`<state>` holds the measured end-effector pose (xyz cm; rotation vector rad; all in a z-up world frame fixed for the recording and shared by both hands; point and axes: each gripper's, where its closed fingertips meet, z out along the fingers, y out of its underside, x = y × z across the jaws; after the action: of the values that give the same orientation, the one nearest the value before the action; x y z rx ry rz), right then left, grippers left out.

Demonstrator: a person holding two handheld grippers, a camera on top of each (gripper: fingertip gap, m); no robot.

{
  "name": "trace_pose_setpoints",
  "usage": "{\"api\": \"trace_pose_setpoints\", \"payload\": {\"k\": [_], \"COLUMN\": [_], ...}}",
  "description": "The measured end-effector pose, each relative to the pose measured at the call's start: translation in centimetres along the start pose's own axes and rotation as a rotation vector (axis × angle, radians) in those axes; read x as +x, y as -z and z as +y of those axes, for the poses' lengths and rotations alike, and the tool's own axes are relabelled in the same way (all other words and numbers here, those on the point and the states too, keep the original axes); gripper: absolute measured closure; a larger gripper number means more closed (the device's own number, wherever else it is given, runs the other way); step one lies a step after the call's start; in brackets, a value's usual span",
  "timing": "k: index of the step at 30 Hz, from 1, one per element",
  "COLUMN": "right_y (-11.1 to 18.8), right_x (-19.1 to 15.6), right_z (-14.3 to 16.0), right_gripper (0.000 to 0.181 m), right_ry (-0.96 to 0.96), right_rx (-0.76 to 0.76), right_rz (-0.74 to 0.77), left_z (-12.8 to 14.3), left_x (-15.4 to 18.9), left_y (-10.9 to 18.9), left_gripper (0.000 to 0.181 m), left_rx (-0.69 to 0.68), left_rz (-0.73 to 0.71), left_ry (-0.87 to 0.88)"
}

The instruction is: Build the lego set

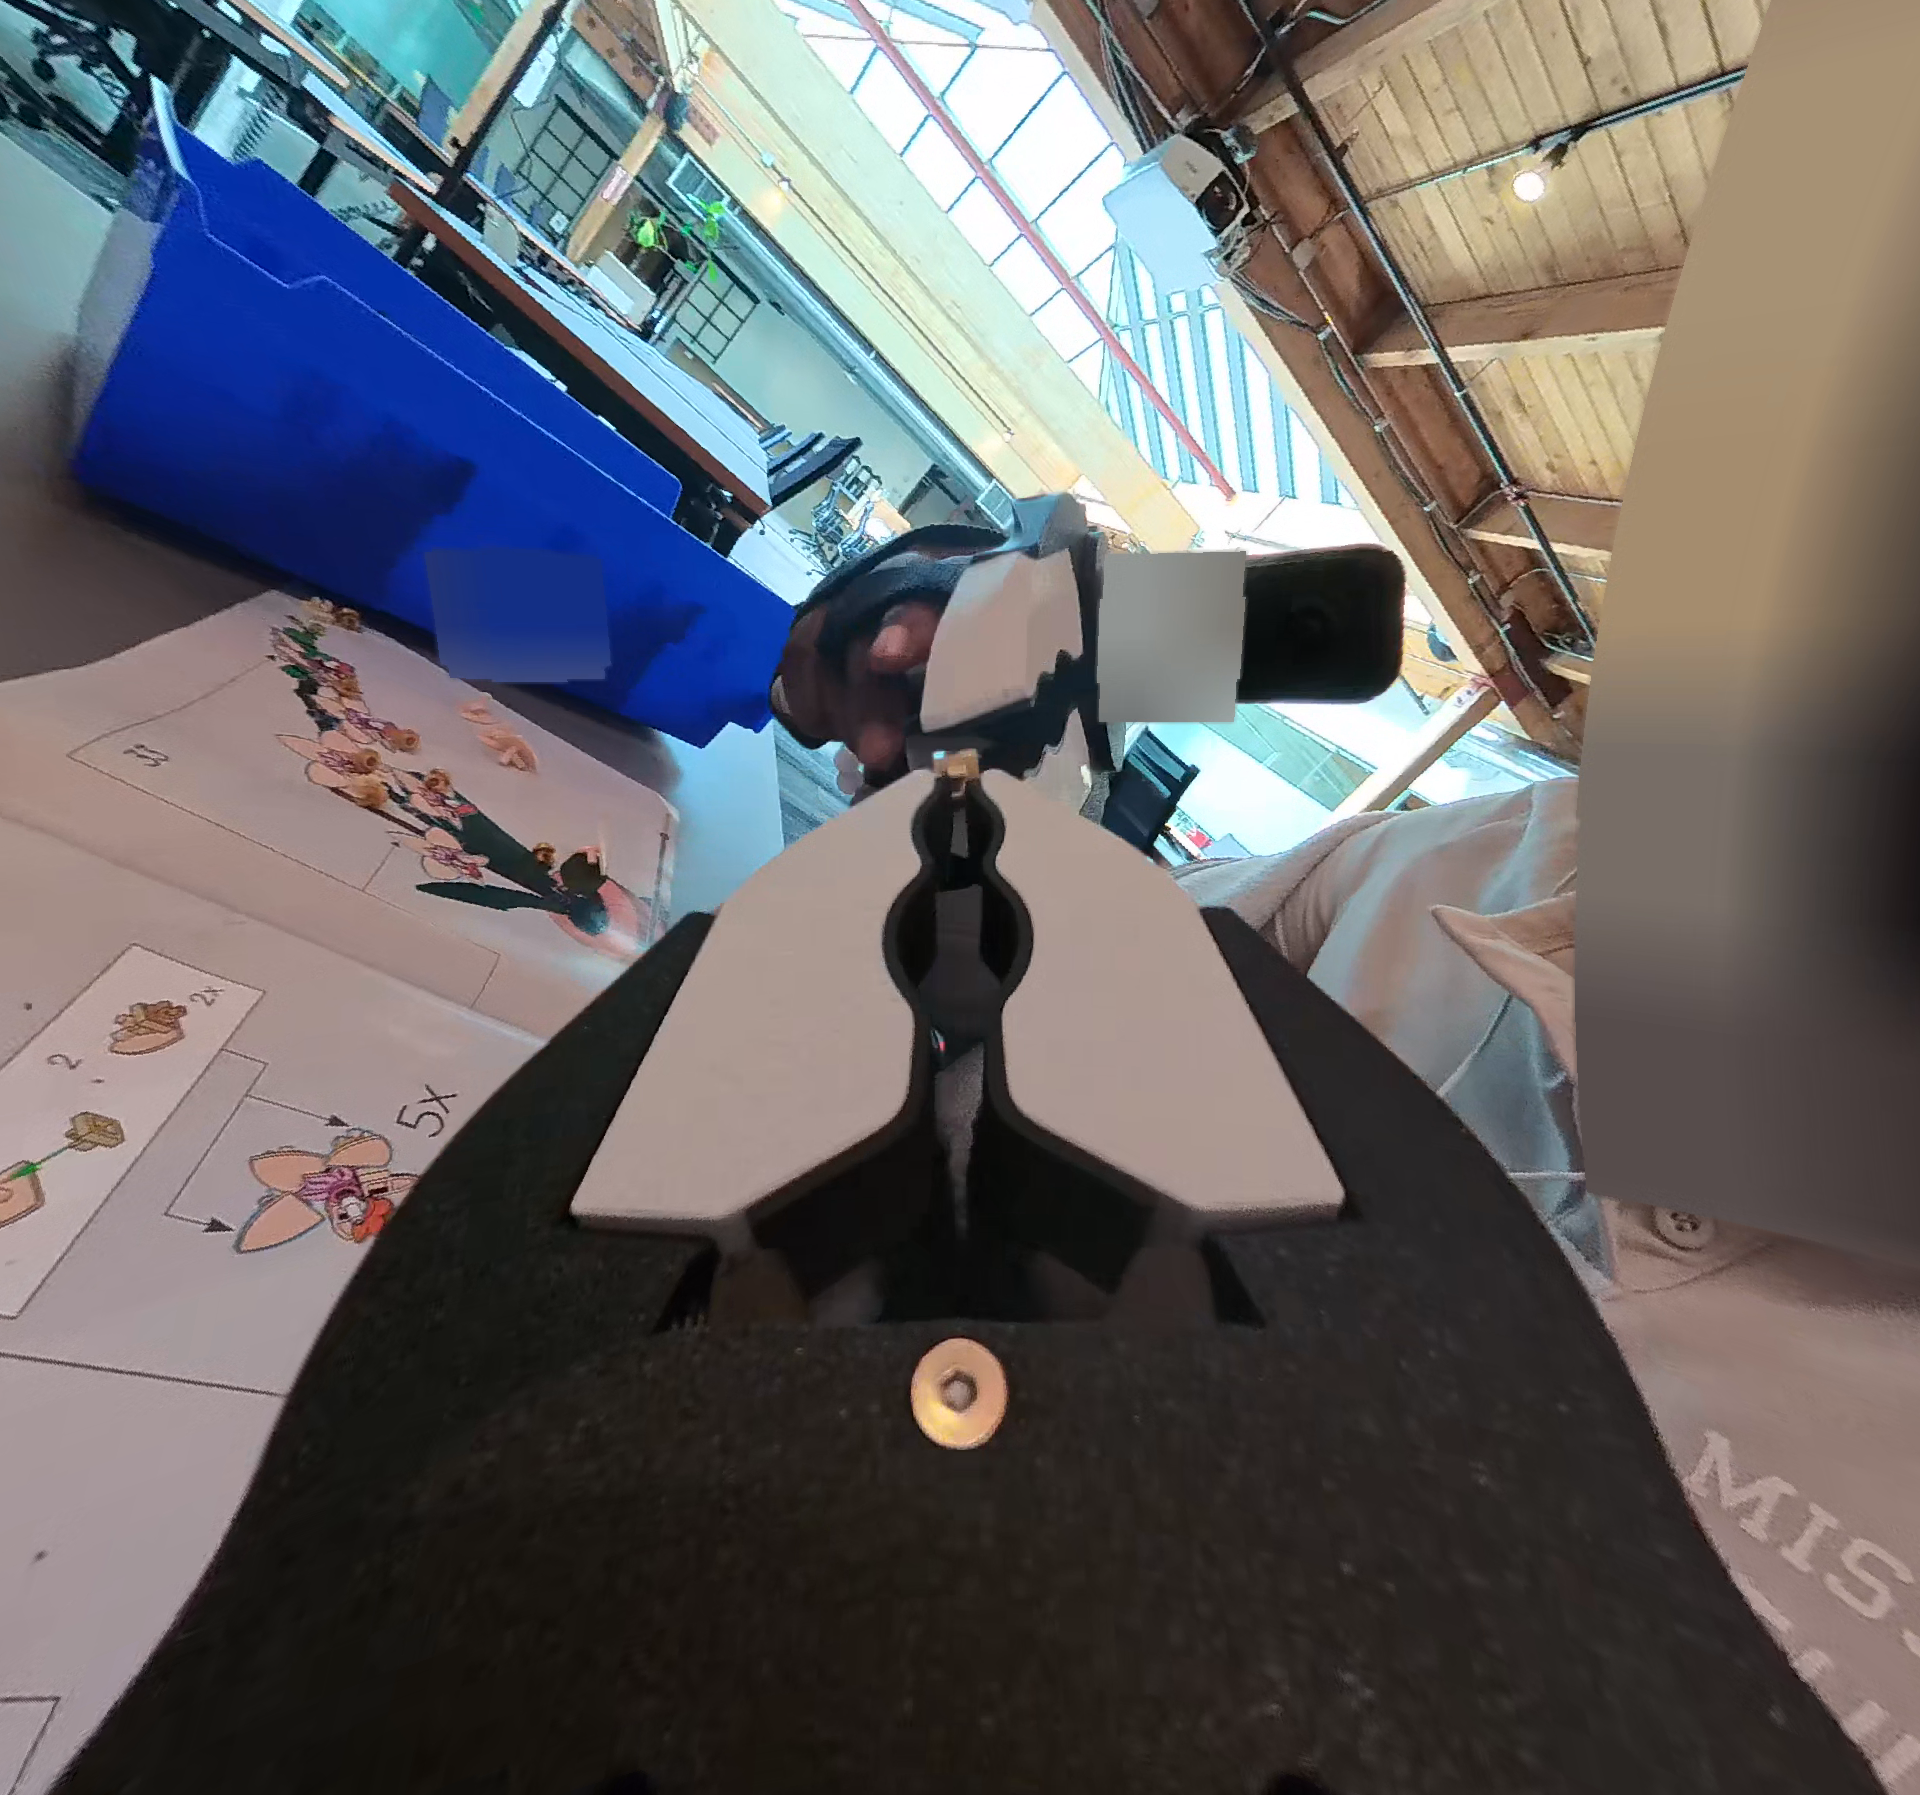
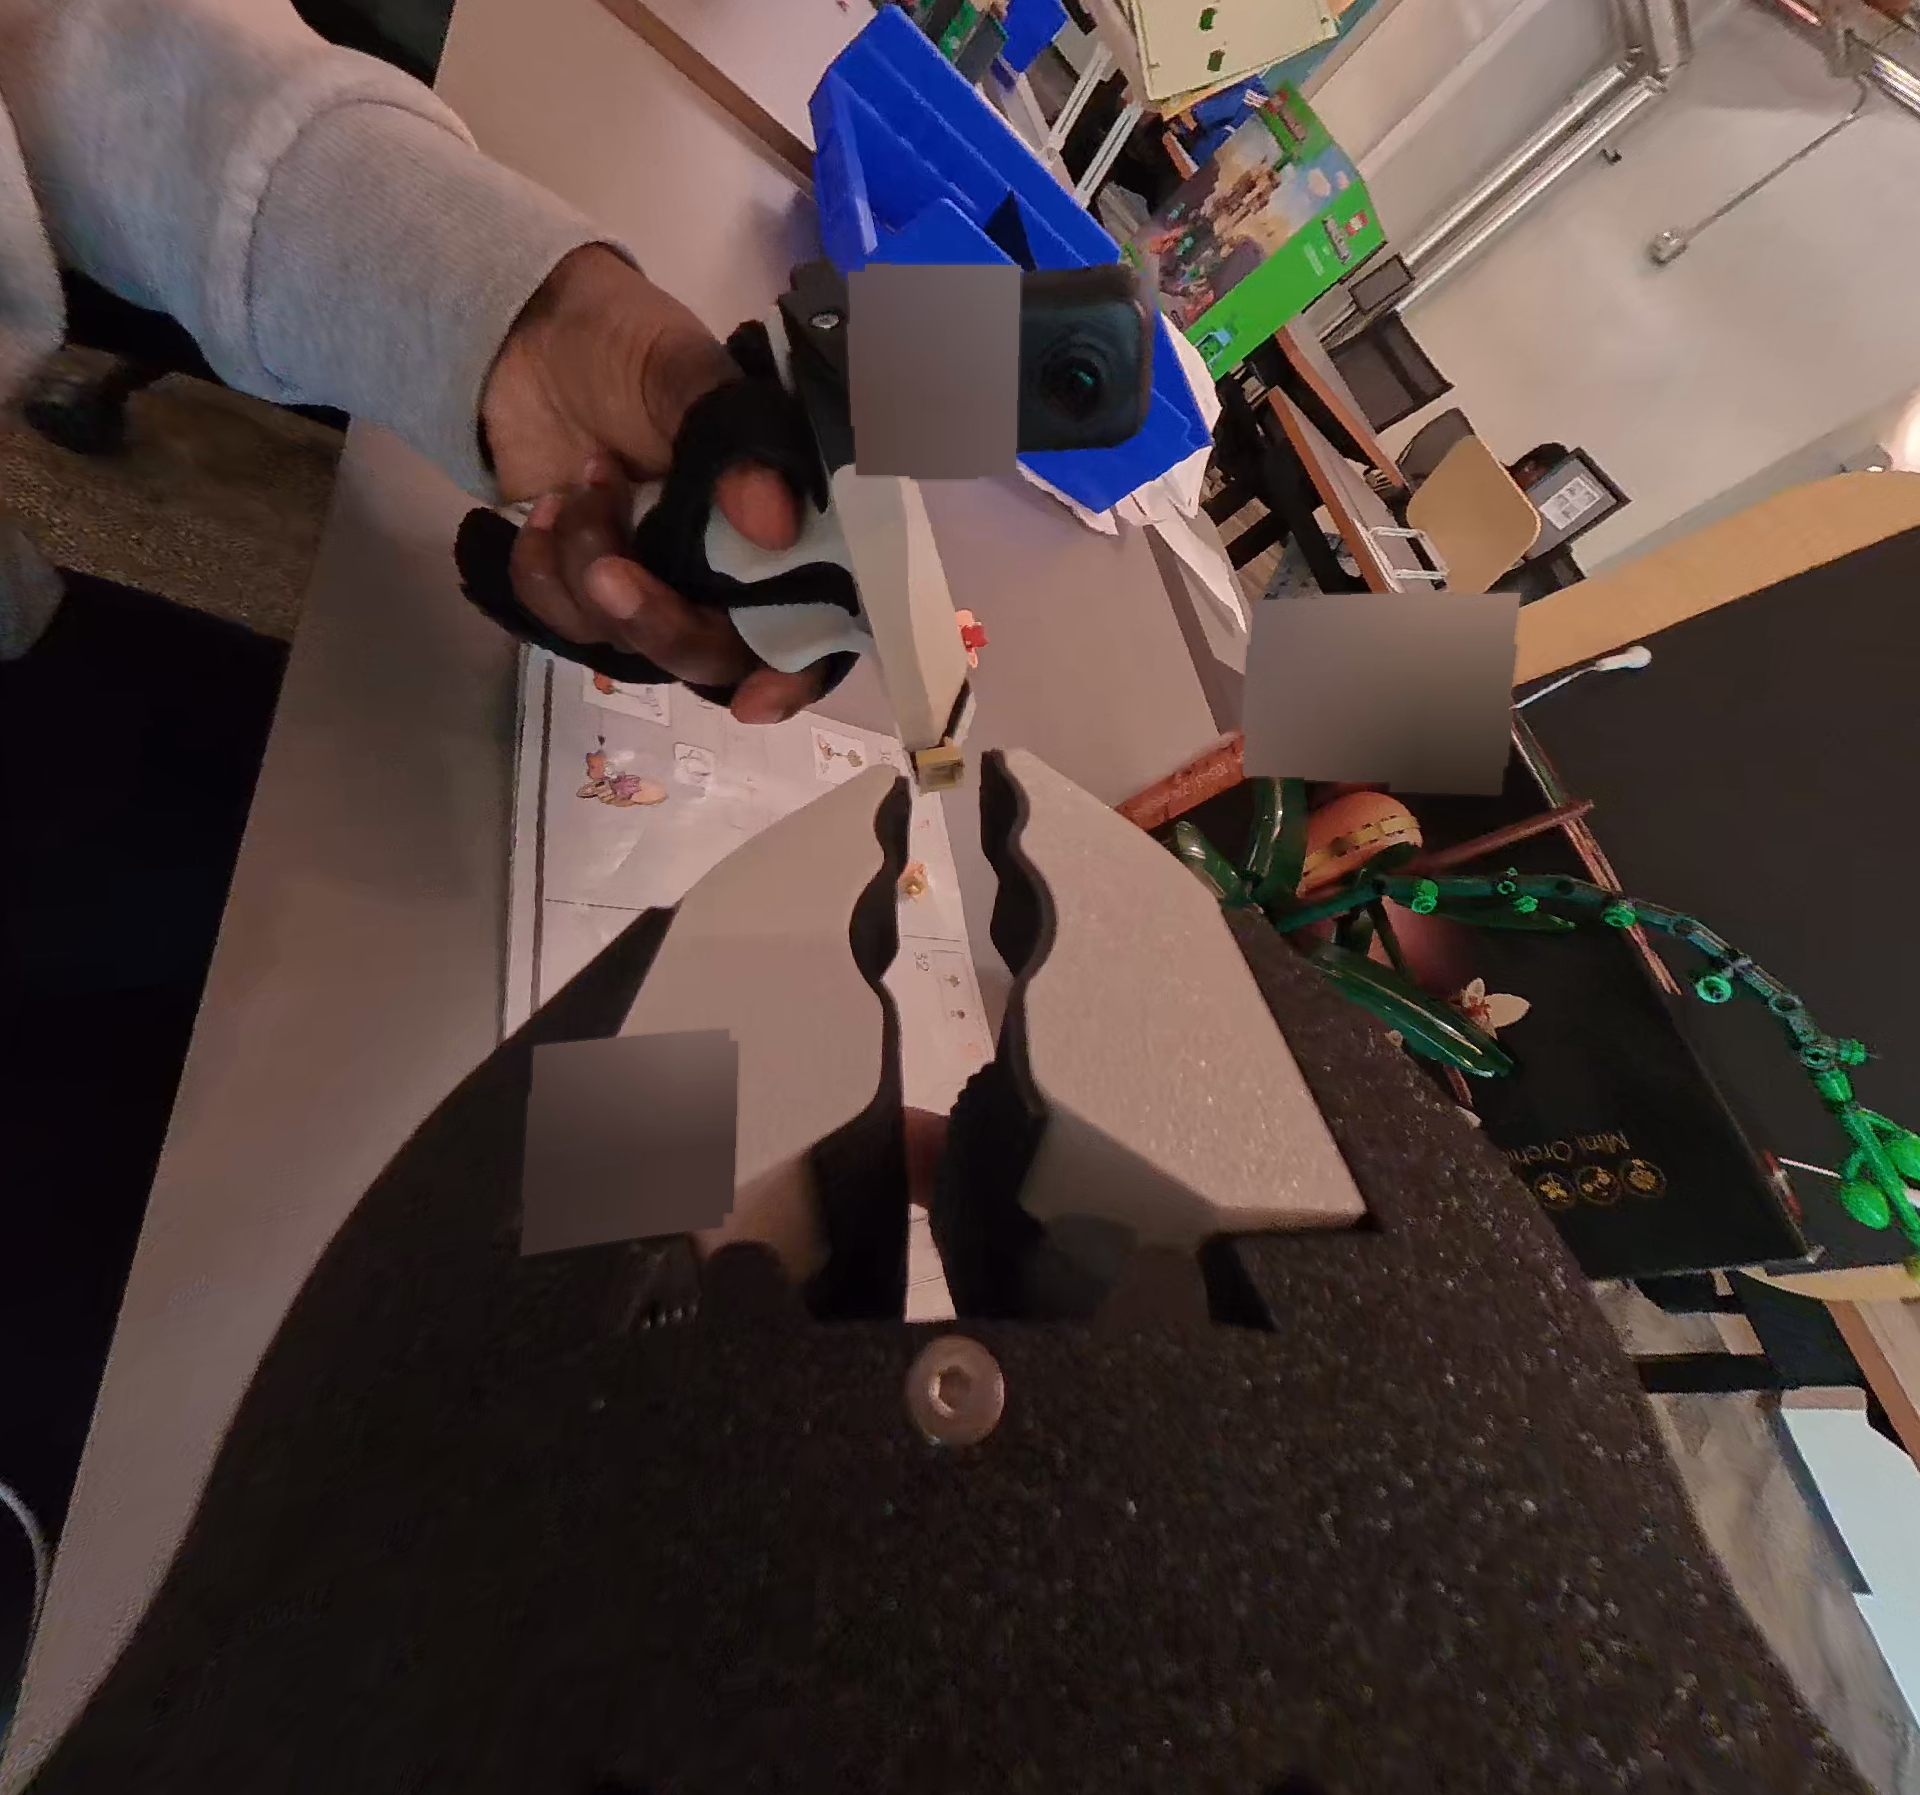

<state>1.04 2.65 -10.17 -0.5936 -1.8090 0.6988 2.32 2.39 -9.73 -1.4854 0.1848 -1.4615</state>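
Two grippers meet tip to tip above the table, and a small tan lego piece (image 2: 938,769) sits right where they meet. In the right wrist view we see our left gripper (image 2: 935,743) reaching down from above, its pale fingers pinched together on that tan piece, with a hand (image 2: 634,519) wrapped around its black-and-white handle. Our right gripper (image 2: 940,789) has its fingers parted, a clear gap running between them, and the tan piece hangs just past their tips without being clasped by them.

In the left wrist view the left gripper (image 1: 958,777) has its fingers pressed together at the tips, with the tan piece (image 1: 956,764) nipped at the very end. The right gripper (image 1: 997,758) comes in from the far side, touching or nearly touching the piece; we cannot tell which.

Below, an open instruction booklet (image 1: 260,914) lies on the pale table (image 2: 395,810), with a few loose tan and pink pieces (image 1: 499,737) resting on its page. A blue bin (image 1: 343,457) stands just behind the booklet. To the right in the right wrist view, a partly built green orchid stem (image 2: 1621,924) arches over a dark box (image 2: 1621,1122), beside a brown pot (image 2: 1351,836). A green lego box (image 2: 1278,228) stands farther off.
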Motion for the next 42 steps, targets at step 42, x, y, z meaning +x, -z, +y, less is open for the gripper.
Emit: {"api": "trace_pose_setpoints", "payload": {"k": [42], "right_y": [-3.0], "right_x": [-8.2], "right_z": [10.9], "right_gripper": [0.174], "right_ry": [-0.535], "right_rx": [-0.257], "right_rz": [-0.699], "left_z": [9.4], "left_x": [-10.7], "left_y": [3.0], "left_gripper": [0.179], "left_rx": [-0.814], "left_rz": [-0.567], "left_ry": [-0.589]}}
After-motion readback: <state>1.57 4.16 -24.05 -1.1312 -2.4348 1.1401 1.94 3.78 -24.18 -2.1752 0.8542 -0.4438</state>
